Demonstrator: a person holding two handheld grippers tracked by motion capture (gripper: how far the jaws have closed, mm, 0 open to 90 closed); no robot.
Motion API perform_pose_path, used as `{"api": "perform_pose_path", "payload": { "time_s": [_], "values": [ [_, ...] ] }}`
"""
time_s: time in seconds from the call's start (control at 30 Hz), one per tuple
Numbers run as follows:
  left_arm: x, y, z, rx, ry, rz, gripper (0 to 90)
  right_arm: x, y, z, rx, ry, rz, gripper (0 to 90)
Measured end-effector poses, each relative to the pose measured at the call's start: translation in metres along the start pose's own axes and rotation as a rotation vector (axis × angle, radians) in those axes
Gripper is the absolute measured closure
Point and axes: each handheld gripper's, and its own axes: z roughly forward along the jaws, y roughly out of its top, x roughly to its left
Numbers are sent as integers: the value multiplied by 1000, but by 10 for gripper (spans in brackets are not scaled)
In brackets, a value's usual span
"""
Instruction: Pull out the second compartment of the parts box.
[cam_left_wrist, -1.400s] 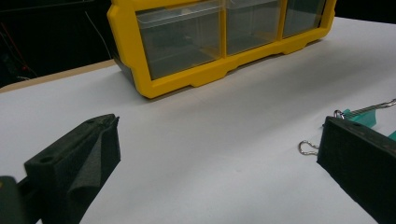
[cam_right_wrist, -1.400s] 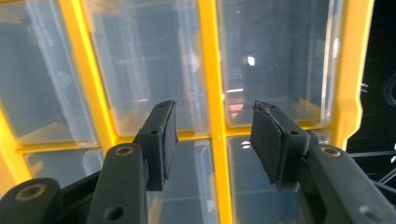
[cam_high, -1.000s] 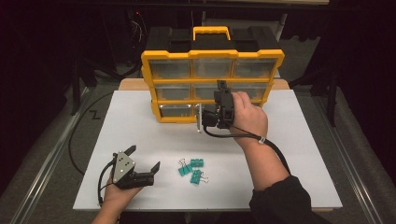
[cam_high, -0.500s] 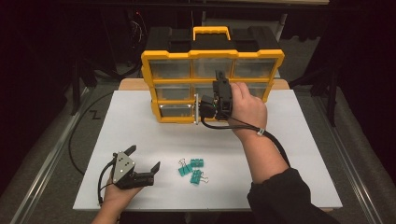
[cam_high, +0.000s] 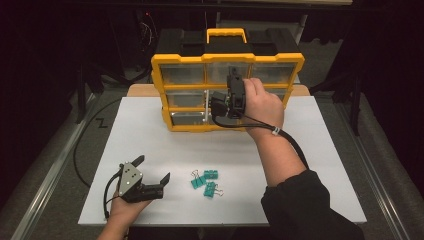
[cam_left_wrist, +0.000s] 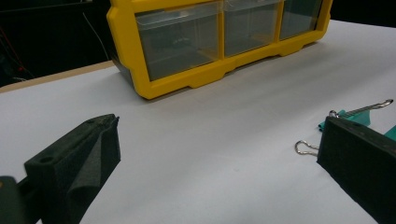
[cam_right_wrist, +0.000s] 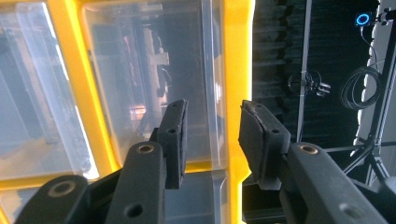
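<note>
Organizer (cam_high: 227, 65), yellow frame, clear drawers, upright at the counter's (cam_high: 320, 150) far edge. Right claw (cam_right_wrist: 212, 140) at its top drawer row, jaws just narrowing, gripping nothing. Left claw (cam_high: 152, 167) released, resting near teal binder clips (cam_high: 205, 181).

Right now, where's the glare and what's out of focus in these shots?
Right gripper view: the clear drawers of the yellow organizer carry bright reflections, and the near right claw arms look soft. Left gripper view: the left claw is blurred, the organizer sharper. High view: evenly lit table, dark surroundings.
</note>
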Motion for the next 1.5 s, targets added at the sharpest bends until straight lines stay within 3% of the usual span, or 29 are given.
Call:
{"api": "perform_pose_path", "payload": {
  "time_s": [0.2, 0.63, 1.1, 1.5],
  "values": [
    [0, 0, 2, 2, -4, 4, 3, -1, 5, 11, 7, -6, -42, 668],
    [-4, 0, 2, 1, -11, -7, 3, 2, 13, 23, 29, -2, -74, 702],
    [-5, 1, 1, -7, -12, 0, 3, 6, 10, 25, 33, -58, -73, 817],
    [-4, 1, 0, -10, -8, -3, 3, 5, 10, 23, 23, -55, -61, 841]
  ]
}}
